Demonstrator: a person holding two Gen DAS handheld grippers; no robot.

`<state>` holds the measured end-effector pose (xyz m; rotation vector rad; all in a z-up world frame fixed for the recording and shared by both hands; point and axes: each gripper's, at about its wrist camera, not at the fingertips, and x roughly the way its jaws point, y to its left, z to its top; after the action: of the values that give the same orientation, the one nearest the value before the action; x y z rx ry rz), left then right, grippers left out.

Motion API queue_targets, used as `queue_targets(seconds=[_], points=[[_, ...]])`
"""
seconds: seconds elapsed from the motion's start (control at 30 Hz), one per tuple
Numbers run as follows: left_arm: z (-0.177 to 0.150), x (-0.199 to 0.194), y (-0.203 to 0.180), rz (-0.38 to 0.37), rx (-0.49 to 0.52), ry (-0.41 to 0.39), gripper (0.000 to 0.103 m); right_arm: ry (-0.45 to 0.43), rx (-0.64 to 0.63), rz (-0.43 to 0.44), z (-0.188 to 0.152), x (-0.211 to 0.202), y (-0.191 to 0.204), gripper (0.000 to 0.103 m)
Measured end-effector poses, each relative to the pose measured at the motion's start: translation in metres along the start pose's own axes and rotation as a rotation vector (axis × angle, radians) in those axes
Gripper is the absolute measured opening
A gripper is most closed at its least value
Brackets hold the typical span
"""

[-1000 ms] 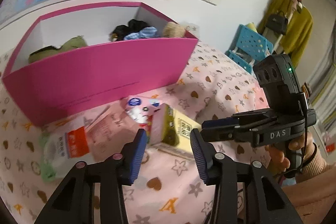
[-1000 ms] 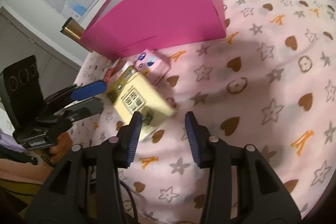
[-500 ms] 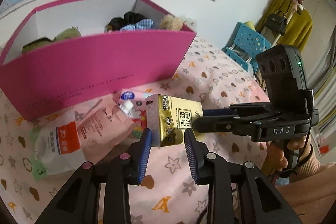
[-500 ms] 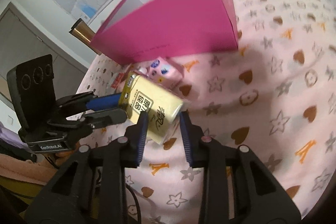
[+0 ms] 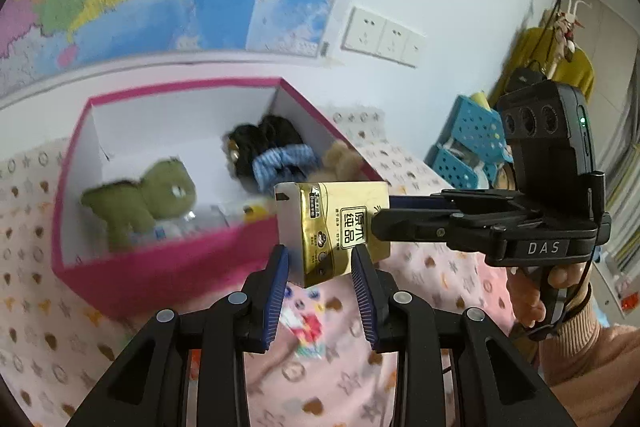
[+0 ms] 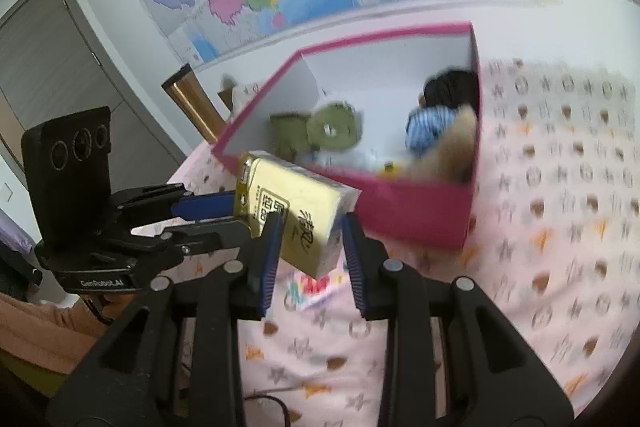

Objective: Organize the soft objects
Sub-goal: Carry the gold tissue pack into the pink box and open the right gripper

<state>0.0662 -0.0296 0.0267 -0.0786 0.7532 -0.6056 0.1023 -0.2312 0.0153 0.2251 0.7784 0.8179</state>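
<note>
My fingers on both sides clamp one gold tissue pack (image 5: 334, 227): left gripper (image 5: 320, 291) and right gripper (image 6: 308, 251) each squeezing it, lifted above the pink sheet (image 6: 560, 267). At twelve o'clock, the pink box (image 5: 160, 267) with a green plush toy (image 5: 148, 195) inside.

The gold tissue pack (image 5: 334, 227) bore "原木纯品" on its face; the right gripper's body (image 5: 542, 247) read "DAS". The left gripper's body (image 6: 102, 282) read "GenRobot.AI".
</note>
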Motion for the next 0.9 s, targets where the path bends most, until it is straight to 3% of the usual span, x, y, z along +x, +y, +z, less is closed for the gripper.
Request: queue_targets(seconds=[0.33,0.9], points=[[0.040,0.011,0.022,0.067,-0.013,-0.022,0.031,-0.005,0.001,-0.015,0.051,0.029,-0.014,0.034],[0.051,0.070,0.064,0.103,-0.110,0.108,0.031,0.110,0.066,-0.101,0.070,0.091,-0.045,0.035]])
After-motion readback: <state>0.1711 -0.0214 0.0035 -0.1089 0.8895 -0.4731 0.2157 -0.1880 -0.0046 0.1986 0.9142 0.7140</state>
